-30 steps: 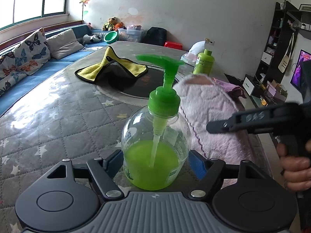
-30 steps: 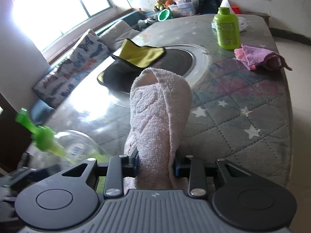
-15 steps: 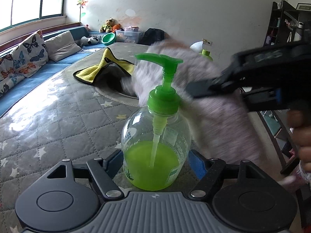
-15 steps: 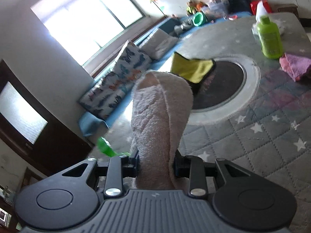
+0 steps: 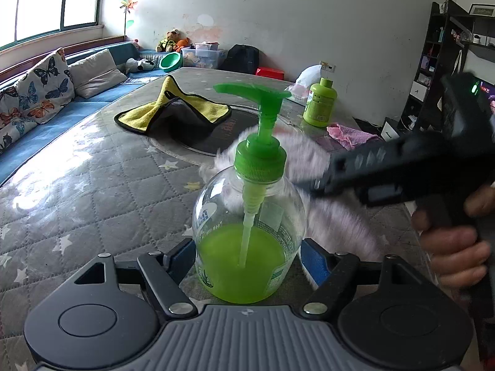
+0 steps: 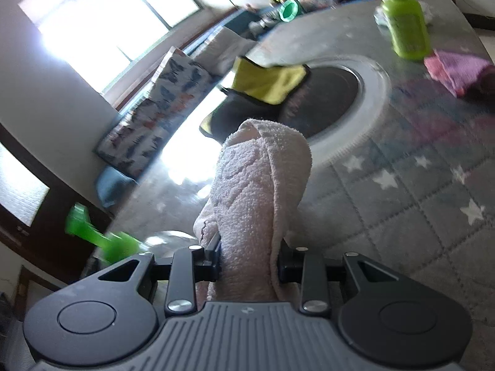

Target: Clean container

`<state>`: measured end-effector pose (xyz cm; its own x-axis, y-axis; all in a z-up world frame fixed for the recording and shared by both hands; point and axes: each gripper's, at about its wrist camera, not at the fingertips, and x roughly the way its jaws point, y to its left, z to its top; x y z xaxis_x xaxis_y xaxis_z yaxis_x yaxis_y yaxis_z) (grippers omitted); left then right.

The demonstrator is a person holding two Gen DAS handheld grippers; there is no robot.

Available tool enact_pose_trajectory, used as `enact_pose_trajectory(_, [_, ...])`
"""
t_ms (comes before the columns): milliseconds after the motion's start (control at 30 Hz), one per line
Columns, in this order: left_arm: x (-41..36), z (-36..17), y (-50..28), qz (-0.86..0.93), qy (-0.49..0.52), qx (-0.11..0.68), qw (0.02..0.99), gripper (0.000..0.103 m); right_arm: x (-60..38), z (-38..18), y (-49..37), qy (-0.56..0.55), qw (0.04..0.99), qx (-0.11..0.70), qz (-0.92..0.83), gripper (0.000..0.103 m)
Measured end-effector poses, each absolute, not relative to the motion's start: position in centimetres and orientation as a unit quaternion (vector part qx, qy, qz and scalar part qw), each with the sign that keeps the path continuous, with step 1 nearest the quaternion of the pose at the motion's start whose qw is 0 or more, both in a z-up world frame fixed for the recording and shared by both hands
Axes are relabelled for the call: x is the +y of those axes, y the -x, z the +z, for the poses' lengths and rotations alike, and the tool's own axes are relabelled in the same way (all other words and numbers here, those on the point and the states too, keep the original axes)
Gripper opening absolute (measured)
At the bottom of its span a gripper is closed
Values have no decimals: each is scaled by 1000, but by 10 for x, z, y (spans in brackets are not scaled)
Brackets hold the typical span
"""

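A clear pump bottle [image 5: 247,235] with a green pump head and green liquid stands upright on the quilted table cover [image 5: 92,204]. My left gripper [image 5: 249,256] has its pads against the bottle's two sides, and its jaws are opening slightly. My right gripper [image 6: 249,262] is shut on a rolled pale pink towel [image 6: 260,185]. In the left wrist view that towel [image 5: 334,219] lies blurred against the far right shoulder of the bottle, below the pump collar. A hand [image 5: 454,247] grips the right gripper's handle. The blurred green pump head [image 6: 102,241] shows low on the left in the right wrist view.
A yellow and grey cloth [image 5: 179,111] lies over the dark round inset [image 5: 222,139] mid-table. A green capped bottle [image 5: 318,105] and a pink cloth [image 5: 349,133] sit at the far right. A blue sofa with cushions [image 5: 40,92] runs along the left.
The right gripper swung the towel from beside the bottle up past the pump, then down onto the bottle's far shoulder. The left gripper and the bottle stayed still.
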<state>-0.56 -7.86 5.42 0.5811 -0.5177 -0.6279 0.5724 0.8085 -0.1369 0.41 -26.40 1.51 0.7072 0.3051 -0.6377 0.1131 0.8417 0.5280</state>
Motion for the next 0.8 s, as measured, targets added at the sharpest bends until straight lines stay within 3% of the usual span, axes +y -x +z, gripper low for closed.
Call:
enact_pose_trajectory(333, [-82, 54, 9, -298, -40, 344, 890, 79, -246, -5, 13, -203, 892, 402, 40, 31])
enact_pose_trajectory(467, [-78, 54, 9, -302, -36, 347, 887, 78, -251, -1, 20, -230, 885, 403, 43, 31])
enact_pose_trajectory(800, [-64, 69, 15, -305, -27, 321, 896, 78, -254, 59, 44, -280, 897, 327, 103, 30])
